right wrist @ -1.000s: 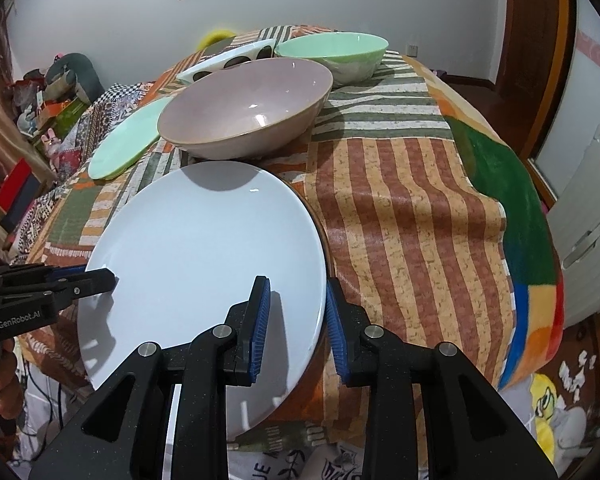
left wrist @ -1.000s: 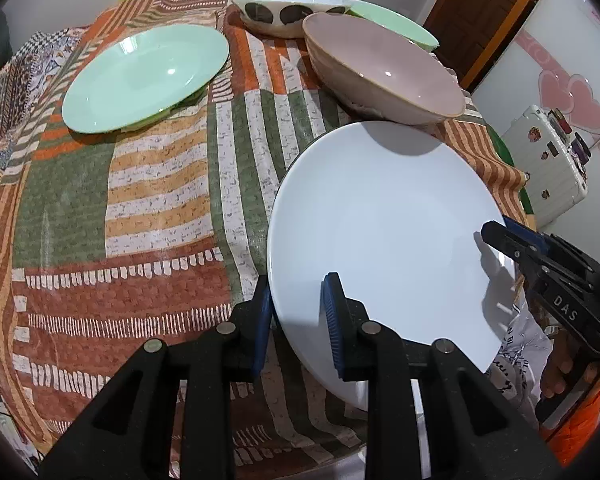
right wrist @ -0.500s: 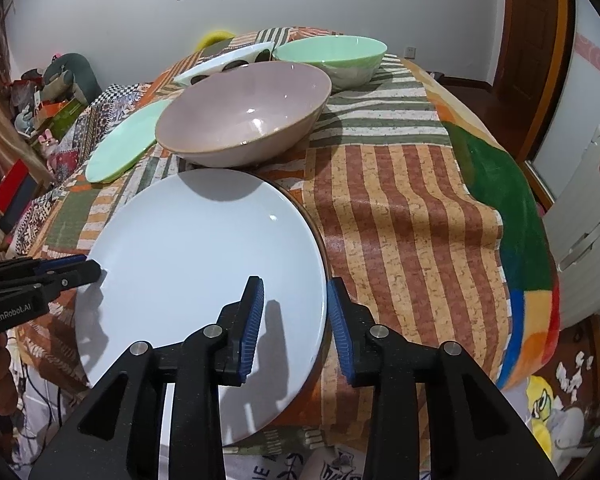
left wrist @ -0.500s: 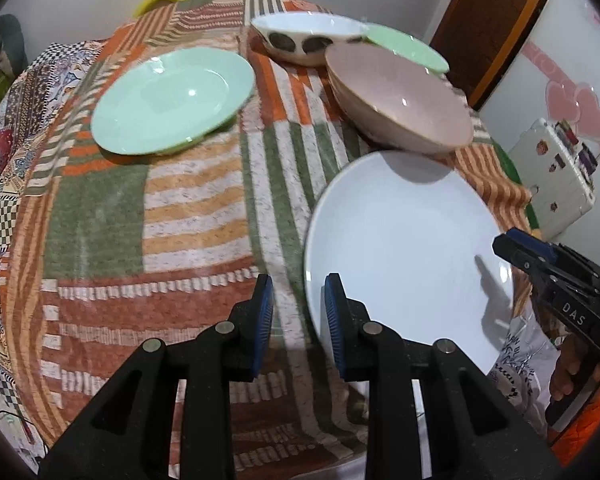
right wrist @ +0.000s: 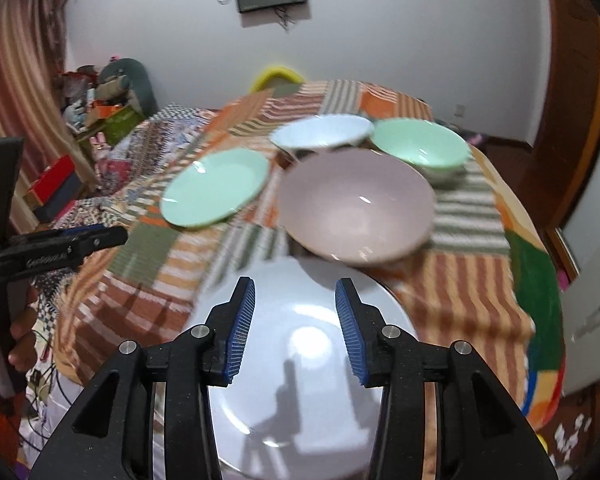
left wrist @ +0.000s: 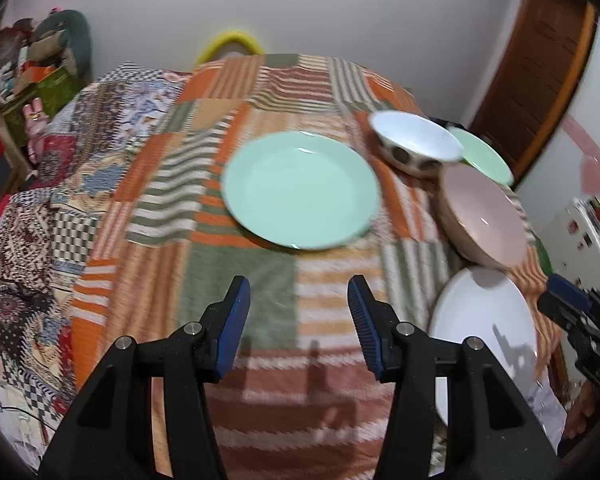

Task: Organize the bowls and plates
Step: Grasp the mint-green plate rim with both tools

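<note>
A white plate (right wrist: 300, 368) lies at the table's near edge, under and between my right gripper's open jaws; it also shows in the left wrist view (left wrist: 484, 320). My right gripper (right wrist: 296, 328) is open and empty above it. My left gripper (left wrist: 298, 324) is open and empty over the cloth, in front of a green plate (left wrist: 300, 188) (right wrist: 216, 192). A pink bowl (right wrist: 356, 216) (left wrist: 484, 212) sits behind the white plate. A white spotted bowl (left wrist: 416, 148) (right wrist: 320, 132) and a green bowl (right wrist: 420, 144) (left wrist: 484, 156) stand farther back.
A patchwork striped cloth (left wrist: 244, 280) covers the table. A yellow chair back (left wrist: 230, 42) stands behind the far edge. Clutter and boxes (right wrist: 100, 112) sit at the left by a curtain. A wooden door (left wrist: 532, 64) is at the right. The left gripper shows in the right view (right wrist: 60, 248).
Both grippers have opened and let go of the white plate, which now lies on the table. The left gripper has swung left and up toward the green plate; the right has lifted.
</note>
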Tool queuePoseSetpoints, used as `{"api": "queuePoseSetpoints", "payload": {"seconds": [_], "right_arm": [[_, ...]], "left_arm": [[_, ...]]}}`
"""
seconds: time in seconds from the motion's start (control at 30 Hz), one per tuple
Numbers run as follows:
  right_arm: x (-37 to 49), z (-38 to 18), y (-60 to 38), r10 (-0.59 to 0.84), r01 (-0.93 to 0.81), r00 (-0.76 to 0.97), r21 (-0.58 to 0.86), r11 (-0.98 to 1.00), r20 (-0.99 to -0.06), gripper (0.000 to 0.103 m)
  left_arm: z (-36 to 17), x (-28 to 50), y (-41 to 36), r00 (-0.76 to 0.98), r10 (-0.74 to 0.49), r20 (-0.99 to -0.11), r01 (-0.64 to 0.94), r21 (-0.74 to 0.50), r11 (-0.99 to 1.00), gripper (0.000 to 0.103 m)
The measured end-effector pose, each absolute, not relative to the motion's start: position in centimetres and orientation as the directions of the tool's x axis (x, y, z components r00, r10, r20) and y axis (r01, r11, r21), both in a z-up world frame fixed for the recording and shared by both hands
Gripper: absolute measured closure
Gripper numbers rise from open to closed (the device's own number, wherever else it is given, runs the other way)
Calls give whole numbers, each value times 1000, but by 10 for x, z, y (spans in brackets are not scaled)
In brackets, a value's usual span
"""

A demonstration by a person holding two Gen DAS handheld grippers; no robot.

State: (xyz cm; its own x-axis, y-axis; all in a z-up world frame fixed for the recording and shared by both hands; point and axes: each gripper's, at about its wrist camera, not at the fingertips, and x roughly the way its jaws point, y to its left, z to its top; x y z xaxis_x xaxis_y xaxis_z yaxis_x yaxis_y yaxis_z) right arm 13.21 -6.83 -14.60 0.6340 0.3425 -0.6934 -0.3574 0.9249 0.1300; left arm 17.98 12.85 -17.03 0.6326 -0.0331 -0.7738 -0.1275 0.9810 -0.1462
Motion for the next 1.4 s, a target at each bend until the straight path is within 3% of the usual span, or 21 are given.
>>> {"api": "queuePoseSetpoints", "payload": {"seconds": [0.37,0.57,0.63,0.8,1.0,1.4], "right_arm": [[182,-159,6,385,-414,586,144,899,-713,64],[216,-168,29,341,-385,569,123,914,-748,64],[228,-172,36,335,-381,557,125,916,-760,64],[255,-186,44,318,-351,505,146,925,-802,64],[276,-199,50,236,-298,499,91,950,-834,66],[278,-189,49,312,-329,492,159,931,-813,67]], "left_arm": [[-199,239,190,598,-46,-800,-189,-196,962,52],[-224,276,200,575,-64,-816,-173,-198,965,53],[-230,286,203,573,-56,-817,-165,-182,969,56],[-250,313,211,540,-101,-835,-150,-214,965,74],[-258,332,213,544,-133,-829,-119,-233,965,84],[-258,311,223,539,-111,-835,-113,-203,973,83]]}}
